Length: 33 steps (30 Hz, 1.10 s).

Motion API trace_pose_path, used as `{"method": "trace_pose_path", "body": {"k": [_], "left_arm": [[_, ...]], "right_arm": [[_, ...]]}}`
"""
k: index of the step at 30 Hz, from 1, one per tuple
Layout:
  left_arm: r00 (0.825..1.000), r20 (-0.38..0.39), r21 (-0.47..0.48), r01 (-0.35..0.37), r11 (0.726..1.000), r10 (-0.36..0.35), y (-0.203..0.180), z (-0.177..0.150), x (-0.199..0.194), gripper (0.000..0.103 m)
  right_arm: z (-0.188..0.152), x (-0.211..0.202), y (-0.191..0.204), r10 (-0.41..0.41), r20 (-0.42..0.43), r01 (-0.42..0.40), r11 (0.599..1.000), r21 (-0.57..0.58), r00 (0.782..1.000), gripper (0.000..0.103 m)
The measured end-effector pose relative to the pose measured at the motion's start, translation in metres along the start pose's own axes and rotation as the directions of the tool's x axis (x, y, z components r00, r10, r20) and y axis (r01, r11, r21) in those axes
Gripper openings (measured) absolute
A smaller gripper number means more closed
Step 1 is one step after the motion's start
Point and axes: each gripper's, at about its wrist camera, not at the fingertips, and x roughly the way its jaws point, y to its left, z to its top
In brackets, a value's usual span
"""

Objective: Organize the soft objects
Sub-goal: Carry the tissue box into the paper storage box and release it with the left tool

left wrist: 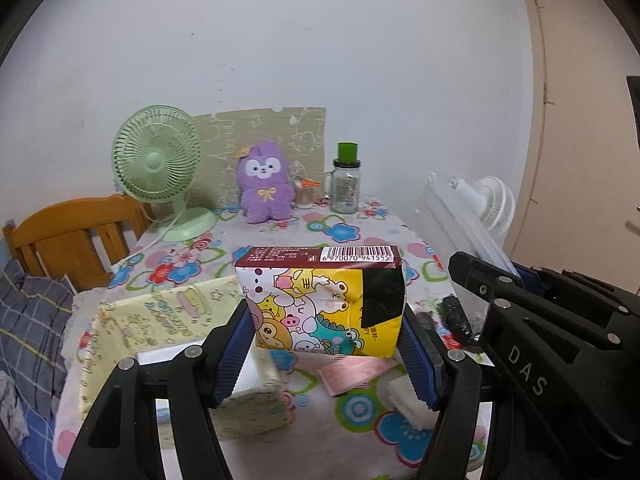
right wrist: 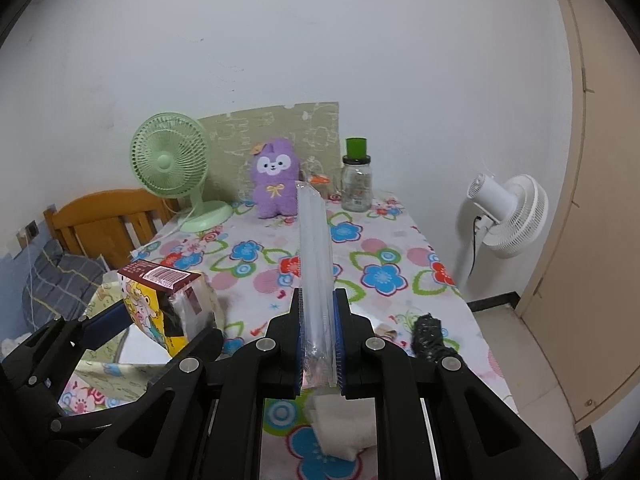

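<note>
Aloft, tissue pack [left wrist: 320, 300] in left gripper [left wrist: 328, 344], perhaps clear plastic bag [right wrist: 316, 256] in right gripper [right wrist: 318, 344].

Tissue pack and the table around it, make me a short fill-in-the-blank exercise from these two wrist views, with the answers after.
1. The left gripper holds the cartoon tissue pack between its ____ fingers.
2. The plush toy at the back of the table is ____ in colour.
3. The glass jar has a ____ lid.
4. The right gripper is shut on a clear plastic ____.

Missing words: blue; purple; green; bag
</note>
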Motion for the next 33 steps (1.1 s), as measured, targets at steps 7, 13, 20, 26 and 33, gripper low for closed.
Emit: {"method": "trace_pose_path", "body": {"k": [7,13,20,26,33], "left_arm": [[0.999,0.013,-0.004,-0.035,0.999,0.035,0.023,0.008,-0.007,0.071],[0.998,0.018,-0.024,-0.053,0.998,0.054,0.045,0.010,-0.009,0.071],[0.997,0.001,-0.057,-0.072,0.996,0.072,0.071,0.006,-0.004,0.071],[0.996,-0.020,-0.071,-0.091,0.993,0.089,0.092,0.002,0.004,0.071],[0.994,-0.043,-0.095,-0.100,0.990,0.096,0.113,-0.002,0.012,0.071]], "right_arm": [[0.011,0.003,0.025,0.019,0.011,-0.019,1.000,-0.008,1.000,0.015],[0.018,0.009,0.047,0.032,0.012,-0.032,0.999,-0.026,0.999,0.015],[0.019,0.023,0.077,0.064,-0.010,-0.064,0.996,-0.066,0.998,0.015],[0.017,0.037,0.098,0.092,-0.030,-0.094,0.992,-0.079,0.995,0.015],[0.015,0.051,0.121,0.107,-0.059,-0.113,0.988,-0.104,0.992,0.015]]}}
